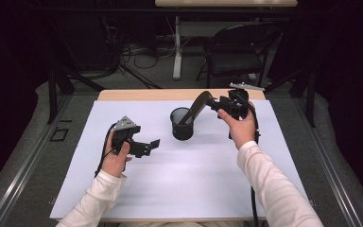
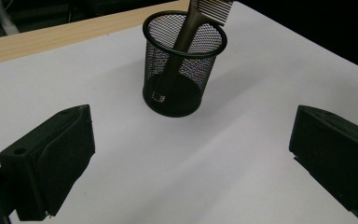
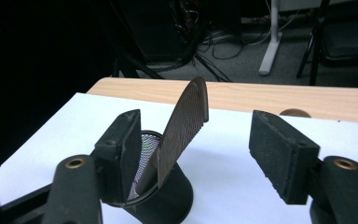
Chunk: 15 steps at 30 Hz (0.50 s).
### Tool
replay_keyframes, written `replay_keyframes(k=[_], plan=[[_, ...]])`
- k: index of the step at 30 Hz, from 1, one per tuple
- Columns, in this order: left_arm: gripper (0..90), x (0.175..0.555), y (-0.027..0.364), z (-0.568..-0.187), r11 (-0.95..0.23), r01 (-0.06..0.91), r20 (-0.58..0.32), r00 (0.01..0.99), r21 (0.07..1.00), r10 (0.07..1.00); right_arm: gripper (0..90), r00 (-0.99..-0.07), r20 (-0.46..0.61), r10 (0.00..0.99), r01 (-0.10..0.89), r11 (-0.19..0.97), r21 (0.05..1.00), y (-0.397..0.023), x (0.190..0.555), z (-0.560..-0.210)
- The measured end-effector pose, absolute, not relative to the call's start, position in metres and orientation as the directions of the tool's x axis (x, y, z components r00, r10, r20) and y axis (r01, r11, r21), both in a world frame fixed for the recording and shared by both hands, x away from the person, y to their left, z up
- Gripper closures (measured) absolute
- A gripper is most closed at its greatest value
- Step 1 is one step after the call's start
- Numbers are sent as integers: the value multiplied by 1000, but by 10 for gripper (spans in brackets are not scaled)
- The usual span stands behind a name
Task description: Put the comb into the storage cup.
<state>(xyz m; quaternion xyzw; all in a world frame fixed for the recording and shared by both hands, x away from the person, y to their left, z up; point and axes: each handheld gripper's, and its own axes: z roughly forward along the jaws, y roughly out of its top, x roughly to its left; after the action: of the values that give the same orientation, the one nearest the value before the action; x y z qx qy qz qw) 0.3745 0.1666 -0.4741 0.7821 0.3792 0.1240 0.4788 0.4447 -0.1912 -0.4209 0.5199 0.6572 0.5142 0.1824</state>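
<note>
1. The comb (image 1: 196,106) stands in the black mesh cup (image 1: 182,124) in the middle of the white table (image 1: 123,198), slightly toward the far edge. Its handle end is down on the cup floor, and its toothed end leans over the rim up and to the right.
2. Your right gripper (image 1: 212,102) is just right of the cup, level with the top of the comb. Its jaws are apart, and in the right gripper view the comb (image 3: 179,135) rises between them with neither pad pressing on it. Judging by this, the step in hand is the release, and the comb looks already let go.
3. To finish well, draw the right gripper (image 3: 196,154) straight back to the right, away from the teeth. Keep the jaws as wide as they are, so that no pad catches the comb and drags it.
4. Watch the left-hand pad in the right gripper view: it sits close to the cup (image 3: 161,191) rim. A sideways nudge there could tip this light cup.
5. Your left gripper (image 1: 149,145) rests low at the left of the cup, well apart from it. Its jaws are wide apart and hold nothing, as the left gripper view shows, with the cup (image 2: 184,63) and the comb (image 2: 189,35) beyond them. Leave it there unless the cup starts to rock.
</note>
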Motion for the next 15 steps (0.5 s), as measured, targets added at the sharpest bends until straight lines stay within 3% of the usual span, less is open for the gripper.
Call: replay_keyframes(k=[7,15], plan=[[5,375,168,-473,-255,476,-170,681,842,712,324,-377,254,891,490,-41,871,-200,433,-416],[5,374,170,-472,-241,475,-177,677,846,715,201,-385,186,904,475,21,880,-206,421,-410]])
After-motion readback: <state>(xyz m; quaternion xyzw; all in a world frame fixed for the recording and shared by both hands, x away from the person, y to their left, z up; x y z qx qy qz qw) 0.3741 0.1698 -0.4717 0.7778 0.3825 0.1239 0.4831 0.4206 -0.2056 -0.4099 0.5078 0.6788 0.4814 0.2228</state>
